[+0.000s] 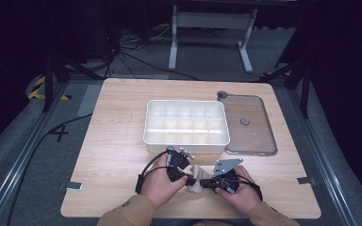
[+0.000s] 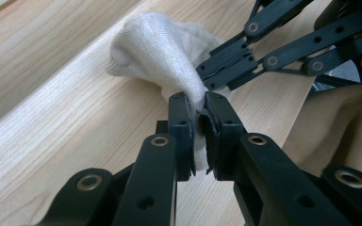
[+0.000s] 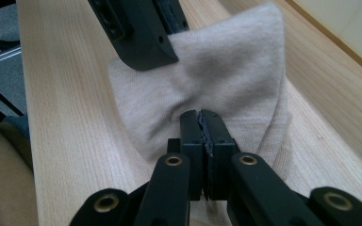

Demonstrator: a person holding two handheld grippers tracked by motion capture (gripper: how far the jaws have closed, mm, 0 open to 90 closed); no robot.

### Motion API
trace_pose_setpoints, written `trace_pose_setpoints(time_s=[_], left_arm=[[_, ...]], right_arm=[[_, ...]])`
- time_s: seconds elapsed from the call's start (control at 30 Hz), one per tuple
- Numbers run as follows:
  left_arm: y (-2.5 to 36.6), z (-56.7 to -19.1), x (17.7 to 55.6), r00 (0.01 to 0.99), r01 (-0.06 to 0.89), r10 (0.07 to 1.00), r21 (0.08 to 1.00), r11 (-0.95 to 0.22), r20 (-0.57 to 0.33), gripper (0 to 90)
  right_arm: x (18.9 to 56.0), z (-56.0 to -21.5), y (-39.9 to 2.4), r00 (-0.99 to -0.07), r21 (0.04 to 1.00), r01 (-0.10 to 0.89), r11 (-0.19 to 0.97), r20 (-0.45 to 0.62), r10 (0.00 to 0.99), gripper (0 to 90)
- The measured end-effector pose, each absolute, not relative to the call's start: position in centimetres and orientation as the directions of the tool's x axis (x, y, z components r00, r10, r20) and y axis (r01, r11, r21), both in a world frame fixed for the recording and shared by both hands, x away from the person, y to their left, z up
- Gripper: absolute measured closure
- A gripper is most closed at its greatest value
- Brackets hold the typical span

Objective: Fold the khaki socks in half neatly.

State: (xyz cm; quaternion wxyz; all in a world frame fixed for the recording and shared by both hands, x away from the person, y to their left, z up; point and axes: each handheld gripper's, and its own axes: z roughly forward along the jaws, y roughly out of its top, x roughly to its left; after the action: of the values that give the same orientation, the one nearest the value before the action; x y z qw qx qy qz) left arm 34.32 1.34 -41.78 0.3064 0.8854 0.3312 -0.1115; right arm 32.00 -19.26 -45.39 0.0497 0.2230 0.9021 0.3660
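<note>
Item: beige sock [image 3: 226, 80], low over the worktop [image 3: 66, 117], stretched between both sets of fingers. Left gripper [image 2: 197, 127] and right gripper [image 3: 201, 136]: fingers clamped shut on fabric. Handling: keep tension even; fold without loosening either pinch.

Divided box [image 1: 186, 123] just ahead, lid [image 1: 248, 123] beside, tabletop [image 1: 108, 141] seemingly open leftward

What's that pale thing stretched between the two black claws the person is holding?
A beige sock. The high view shows it spanning from the left gripper to the right gripper; each gripper view shows the jaws pinched shut on its knit fabric.
</note>
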Motion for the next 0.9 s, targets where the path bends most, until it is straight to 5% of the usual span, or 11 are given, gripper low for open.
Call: trace_pose_setpoints(time_s=[0.6, 0.9], left_arm=[[1.7, -41.6, 34.3, 0.737, 0.675, 0.552, 0.448, -0.586, -0.389, 81.6], [1.9, -41.6, 34.5, 0.731, 0.682, 0.558, 0.443, -0.582, -0.393, 81.3]], right_arm=[[32.1, -44.1, -20.6, -0.891, 0.716, 0.358, 0.600, 0.069, 0.449, 87.5], [32.9, -44.5, -22.7, -0.859, 0.616, 0.421, 0.666, 0.034, 0.511, 89.3]])
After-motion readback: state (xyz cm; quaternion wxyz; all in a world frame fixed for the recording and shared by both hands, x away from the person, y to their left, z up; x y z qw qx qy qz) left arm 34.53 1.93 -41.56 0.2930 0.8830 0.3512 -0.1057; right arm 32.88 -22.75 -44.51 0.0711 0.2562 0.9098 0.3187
